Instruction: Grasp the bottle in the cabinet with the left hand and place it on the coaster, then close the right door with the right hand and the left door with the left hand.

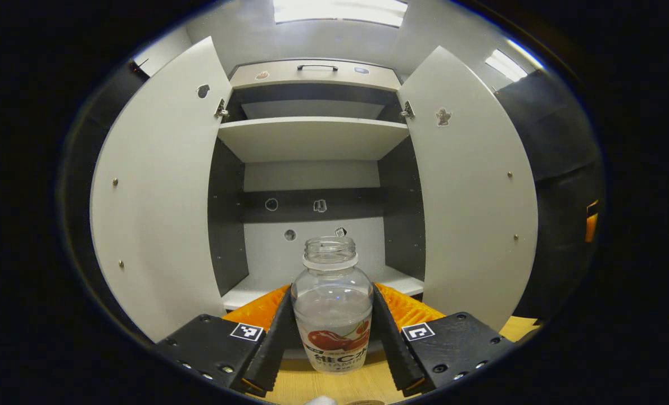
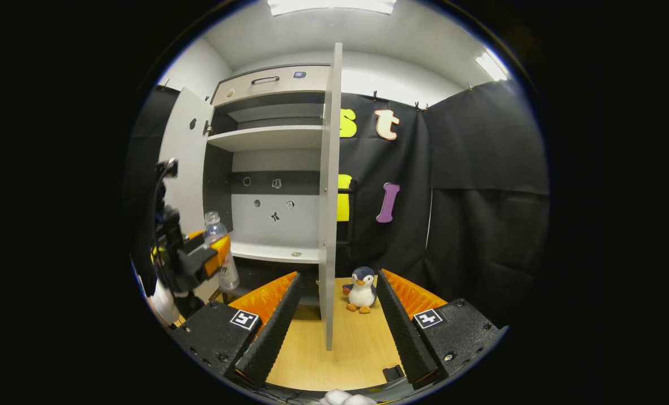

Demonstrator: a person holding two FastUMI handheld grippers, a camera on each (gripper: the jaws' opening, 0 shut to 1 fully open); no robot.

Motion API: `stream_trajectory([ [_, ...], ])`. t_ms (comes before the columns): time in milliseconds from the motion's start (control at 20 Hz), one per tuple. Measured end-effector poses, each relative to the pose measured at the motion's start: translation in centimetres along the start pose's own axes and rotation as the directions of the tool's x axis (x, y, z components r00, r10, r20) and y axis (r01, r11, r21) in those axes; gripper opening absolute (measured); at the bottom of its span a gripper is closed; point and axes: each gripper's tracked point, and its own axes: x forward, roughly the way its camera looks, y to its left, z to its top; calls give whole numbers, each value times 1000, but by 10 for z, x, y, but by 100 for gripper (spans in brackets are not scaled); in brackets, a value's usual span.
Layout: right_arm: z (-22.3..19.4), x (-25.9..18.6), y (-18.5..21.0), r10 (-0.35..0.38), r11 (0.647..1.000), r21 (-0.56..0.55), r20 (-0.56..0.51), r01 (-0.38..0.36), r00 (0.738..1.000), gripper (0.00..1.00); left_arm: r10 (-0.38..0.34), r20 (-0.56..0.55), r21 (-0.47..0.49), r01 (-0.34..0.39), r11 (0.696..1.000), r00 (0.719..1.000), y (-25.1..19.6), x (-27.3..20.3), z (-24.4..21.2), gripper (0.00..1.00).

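A clear uncapped bottle (image 1: 333, 315) with a red-printed label stands upright between my left gripper's (image 1: 331, 293) fingers, which are shut on its body. It is held just in front of the cabinet's lower shelf (image 1: 244, 289), above the wooden table (image 1: 312, 385). The left door (image 1: 160, 197) and the right door (image 1: 469, 191) both stand wide open. In the right gripper view, the left gripper (image 2: 208, 256) holds the bottle (image 2: 217, 233) at the far left, near the left door (image 2: 185, 163). My right gripper (image 2: 337, 275) is open, with the right door's edge (image 2: 330, 197) straight ahead between its fingers.
A penguin plush (image 2: 361, 289) sits on the table (image 2: 340, 349) just right of the right door. A drawer with a dark handle (image 1: 317, 67) tops the cabinet, above an upper shelf (image 1: 312, 138). A small black item (image 2: 392, 372) lies near my right finger.
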Motion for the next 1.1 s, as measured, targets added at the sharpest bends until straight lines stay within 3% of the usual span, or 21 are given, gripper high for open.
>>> stream_trajectory([
  [750,-37,4,-5,-14,998,-62,-138,5,990,83,-147,-112,22,150,988,983,-52,-52,-194,74],
  [1000,-42,4,0,-1,994,-107,-182,-19,983,83,-150,-143,-41,145,989,978,-60,-54,-230,75],
  [1050,-41,4,2,1,994,-110,-184,-22,983,82,-149,-144,-46,144,989,978,-60,-54,-233,80],
  [1100,-41,4,3,2,993,-114,-187,-24,982,82,-146,-157,-52,140,989,977,-59,-56,-240,75],
])
